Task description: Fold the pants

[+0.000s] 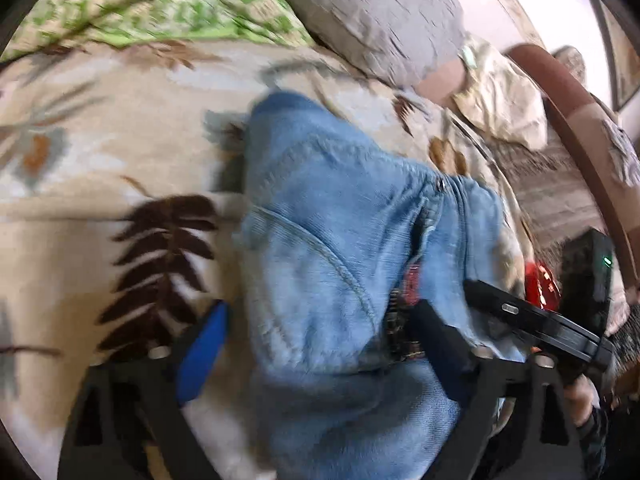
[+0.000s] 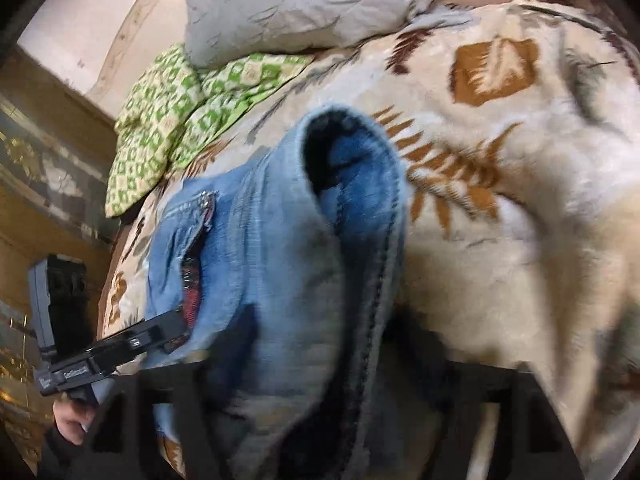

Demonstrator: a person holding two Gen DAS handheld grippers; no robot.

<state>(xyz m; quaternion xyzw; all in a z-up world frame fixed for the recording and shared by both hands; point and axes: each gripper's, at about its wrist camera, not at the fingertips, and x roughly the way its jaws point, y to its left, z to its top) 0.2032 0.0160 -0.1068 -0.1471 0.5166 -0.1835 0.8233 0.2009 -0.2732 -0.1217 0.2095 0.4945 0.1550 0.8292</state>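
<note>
Left wrist view: jeans [image 1: 332,248] bunched over the leaf-print blanket [image 1: 80,184], well short of the grey pillow [image 1: 384,12], with the denim mounded up between the left gripper [image 1: 316,344] fingers. Blue pad [image 1: 202,354] on one side, black finger on the other, set wide with cloth filling the gap; cannot tell whether actually pinching or just straddling. Zipper [image 1: 438,186] on the side of the mound away from the pillow, fly gaping, so likely the waist end in hand.

Right wrist view: right gripper [image 2: 320,408] buried under cloth, a leg opening [image 2: 348,148] standing up toward the pillow; jaw spacing smeared and covered, so grip impossible to judge. Other gripper's black body at the zipper side.

For this step, best to take one clean layer at each waistband corner rather than a bundle, lift until the legs hang free, shake out the bunching, then lay flat on the blanket away from the green checked cloth [image 2: 168,120] before bringing leg onto leg.

Hidden: legs, hems, most of the waistband, both sets of fingertips. Heavy motion blur throughout
</note>
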